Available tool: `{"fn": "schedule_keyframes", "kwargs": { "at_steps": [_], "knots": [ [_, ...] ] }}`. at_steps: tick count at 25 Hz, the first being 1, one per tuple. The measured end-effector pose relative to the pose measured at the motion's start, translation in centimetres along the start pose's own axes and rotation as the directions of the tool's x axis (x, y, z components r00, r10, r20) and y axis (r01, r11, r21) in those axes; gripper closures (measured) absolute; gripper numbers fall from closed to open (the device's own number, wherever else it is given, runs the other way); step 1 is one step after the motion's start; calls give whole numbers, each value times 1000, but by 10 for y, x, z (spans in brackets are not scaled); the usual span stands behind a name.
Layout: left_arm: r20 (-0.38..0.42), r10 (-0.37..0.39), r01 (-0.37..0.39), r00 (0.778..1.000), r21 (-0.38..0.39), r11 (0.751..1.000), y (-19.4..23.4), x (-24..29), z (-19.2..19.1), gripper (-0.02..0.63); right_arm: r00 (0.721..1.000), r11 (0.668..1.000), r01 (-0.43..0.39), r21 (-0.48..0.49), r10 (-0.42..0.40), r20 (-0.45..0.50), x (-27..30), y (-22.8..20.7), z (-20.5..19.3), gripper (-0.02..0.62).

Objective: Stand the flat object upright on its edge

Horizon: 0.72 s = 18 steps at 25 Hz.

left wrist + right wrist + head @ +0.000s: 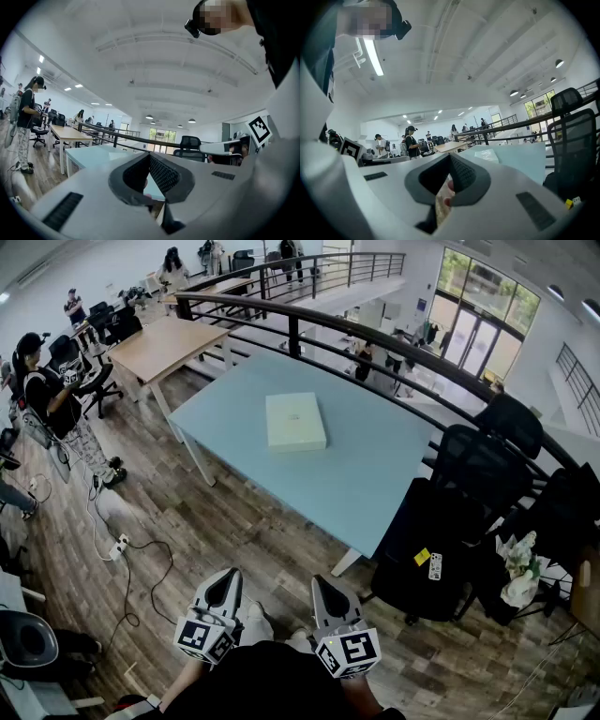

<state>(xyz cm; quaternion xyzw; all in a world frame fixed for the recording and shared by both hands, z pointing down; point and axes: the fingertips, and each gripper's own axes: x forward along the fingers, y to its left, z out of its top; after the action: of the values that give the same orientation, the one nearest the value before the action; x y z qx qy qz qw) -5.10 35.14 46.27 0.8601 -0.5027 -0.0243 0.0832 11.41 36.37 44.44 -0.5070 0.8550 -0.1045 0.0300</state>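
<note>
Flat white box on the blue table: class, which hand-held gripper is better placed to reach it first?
Right, only marginally. Both the left hand-held gripper and right hand-held gripper are shut, empty, well short of the table; the box lies slightly more in line with the right.

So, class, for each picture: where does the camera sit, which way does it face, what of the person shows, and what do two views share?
Head view: on the head, facing down at the blue table and white box; left gripper, right gripper and dark top show.
Left gripper view: on the left gripper, level along its shut jaws toward the table; the top at upper right.
Right gripper view: on the right gripper, level along its shut jaws; the top at upper left.
Shared: both gripper views show table and railing.
</note>
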Motion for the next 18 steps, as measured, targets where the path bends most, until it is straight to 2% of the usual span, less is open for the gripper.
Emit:
{"fn": "schedule_keyframes", "kwargs": {
  "at_steps": [5,18],
  "knots": [
    [-2,-7,7,1000,24,1000,7,-9,-1,603,1000,1000,15,11,-15,3,-1,10,-1,589],
    [1,-22,22,1000,20,1000,-1,-8,-5,603,1000,1000,8,-3,-8,-2,-8,14,-4,589]
  ]
}}
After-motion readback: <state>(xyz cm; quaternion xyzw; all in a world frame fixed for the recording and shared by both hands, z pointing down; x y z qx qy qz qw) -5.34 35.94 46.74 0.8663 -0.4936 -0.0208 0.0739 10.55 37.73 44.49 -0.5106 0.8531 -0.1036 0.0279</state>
